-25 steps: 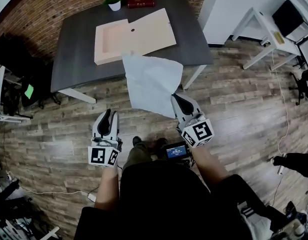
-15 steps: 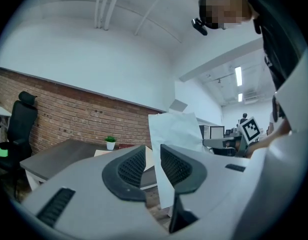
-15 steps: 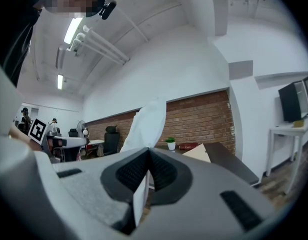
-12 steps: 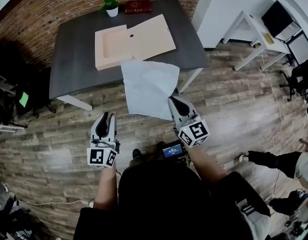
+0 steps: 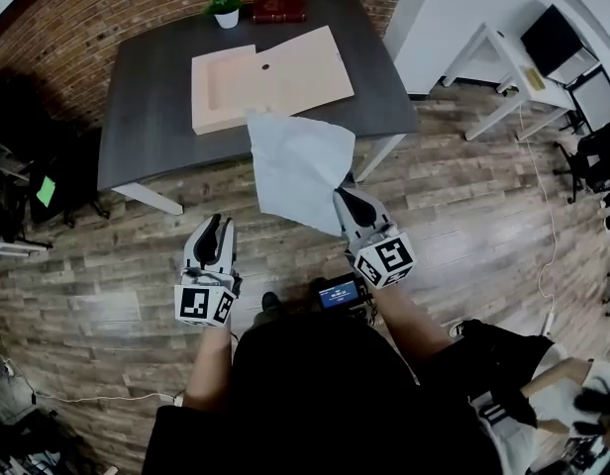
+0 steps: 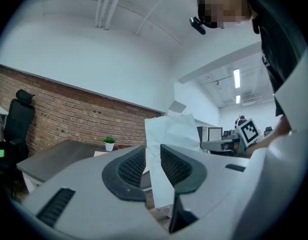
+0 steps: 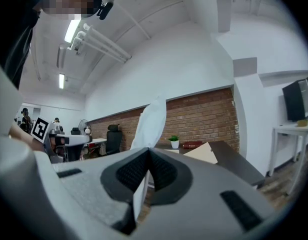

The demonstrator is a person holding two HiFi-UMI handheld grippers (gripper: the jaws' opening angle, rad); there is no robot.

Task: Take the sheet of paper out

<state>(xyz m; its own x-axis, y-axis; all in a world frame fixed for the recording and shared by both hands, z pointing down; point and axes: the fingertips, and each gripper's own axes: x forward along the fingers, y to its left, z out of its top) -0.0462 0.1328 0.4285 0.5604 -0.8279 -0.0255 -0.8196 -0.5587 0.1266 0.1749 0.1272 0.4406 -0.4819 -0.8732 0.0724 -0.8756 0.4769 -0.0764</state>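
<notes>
Wood floor point(image 5: 463, 216), dark table point(image 5: 147, 107): right gripper point(image 5: 344, 195) clamps sheet of paper point(image 5: 300, 161) corner, long axis tableward; left gripper point(image 5: 214, 229) parted, empty.

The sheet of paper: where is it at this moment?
In the head view the sheet of paper hangs at centre, in front of the table, just below the open beige box; the right gripper pinches its lower right corner.
</notes>
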